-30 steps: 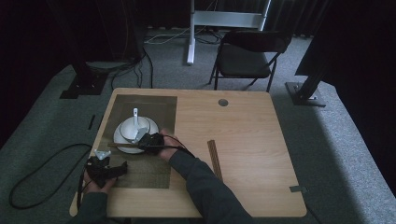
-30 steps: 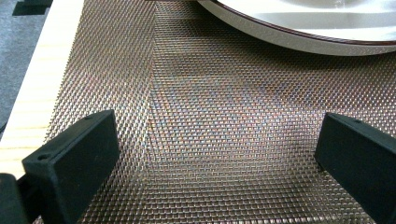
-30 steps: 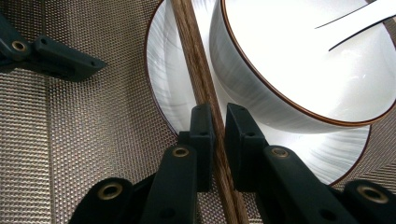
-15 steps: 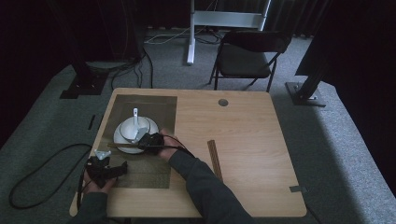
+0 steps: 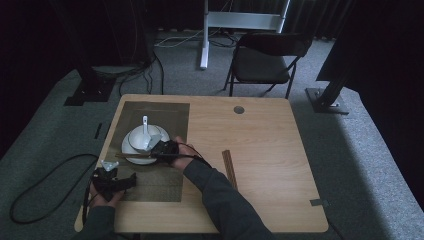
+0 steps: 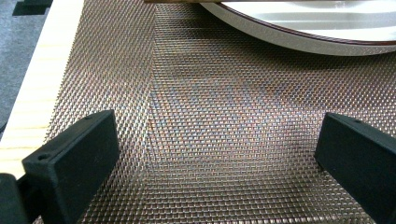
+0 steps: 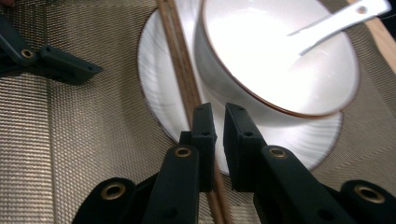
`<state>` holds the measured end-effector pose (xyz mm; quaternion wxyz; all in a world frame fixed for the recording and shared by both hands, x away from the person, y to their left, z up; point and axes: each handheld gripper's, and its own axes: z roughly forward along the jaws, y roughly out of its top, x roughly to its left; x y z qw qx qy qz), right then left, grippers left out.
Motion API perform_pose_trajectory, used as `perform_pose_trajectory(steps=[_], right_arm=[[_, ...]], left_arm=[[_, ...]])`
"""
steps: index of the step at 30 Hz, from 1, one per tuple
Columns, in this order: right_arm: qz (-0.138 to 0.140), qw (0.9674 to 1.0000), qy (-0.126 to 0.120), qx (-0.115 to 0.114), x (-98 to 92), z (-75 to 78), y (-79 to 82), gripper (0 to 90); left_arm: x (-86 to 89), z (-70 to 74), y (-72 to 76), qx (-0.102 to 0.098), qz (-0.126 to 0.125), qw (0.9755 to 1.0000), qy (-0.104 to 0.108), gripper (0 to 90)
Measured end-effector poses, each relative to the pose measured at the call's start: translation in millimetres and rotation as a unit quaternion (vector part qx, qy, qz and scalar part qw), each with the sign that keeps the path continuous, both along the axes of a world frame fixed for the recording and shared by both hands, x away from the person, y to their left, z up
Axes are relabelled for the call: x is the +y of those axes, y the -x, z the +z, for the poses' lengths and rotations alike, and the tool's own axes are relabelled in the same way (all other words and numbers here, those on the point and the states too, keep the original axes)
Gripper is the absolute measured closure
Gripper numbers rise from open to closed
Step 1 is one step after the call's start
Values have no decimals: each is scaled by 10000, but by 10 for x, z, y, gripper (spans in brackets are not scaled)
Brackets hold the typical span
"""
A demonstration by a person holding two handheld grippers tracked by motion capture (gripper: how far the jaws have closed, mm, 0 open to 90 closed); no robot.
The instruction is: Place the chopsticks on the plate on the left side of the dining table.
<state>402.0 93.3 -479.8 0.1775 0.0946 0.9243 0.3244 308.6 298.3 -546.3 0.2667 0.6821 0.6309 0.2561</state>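
Chopsticks, a brown pair lying side by side, are clamped between the nearly closed jaws of the right gripper, whose pads press on them from both sides. The pair lies across the near rim of the white plate, just beside the wall of the white bowl that stands on it, and passes back under the gripper body. In the high view the pair has its long axis running roughly left to right across the table, level with the plate's near edge, free end pointing toward the table's left side. Against the earlier high-view frames the right gripper sits in about the same place at the plate's near right edge, and the chopsticks show at the same spot; no shift of plate or bowl is discernible. The jaws have just been closing, with the chopsticks between them. A white spoon rests in the bowl, handle over the rim. Plate and bowl stand on a woven metallic placemat on the wooden table. The left gripper rests on the near left part of the mat, unmoved since the earlier frames, jaws spread wide with nothing but mat between them, plate edge ahead. A second pair of chopsticks lies on bare wood, well right of the mat.
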Motion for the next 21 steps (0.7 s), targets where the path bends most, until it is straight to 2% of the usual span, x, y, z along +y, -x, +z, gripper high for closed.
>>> perform_pose_trajectory(steps=[8,9,16,21], right_arm=[[-228,9997,-62,-6,-216,85,-102,832],[-320,9995,-73,5,-298,100,-138,832],[-482,9988,-82,31,-488,87,-196,832],[-663,9978,-36,42,-710,54,-237,831]], left_arm=[[1,1,0,8,-4,10000,0,2],[2,2,1,13,-11,10000,-10,2],[0,-1,0,-5,0,10000,-3,2],[0,-1,0,-6,0,10000,-3,1]])
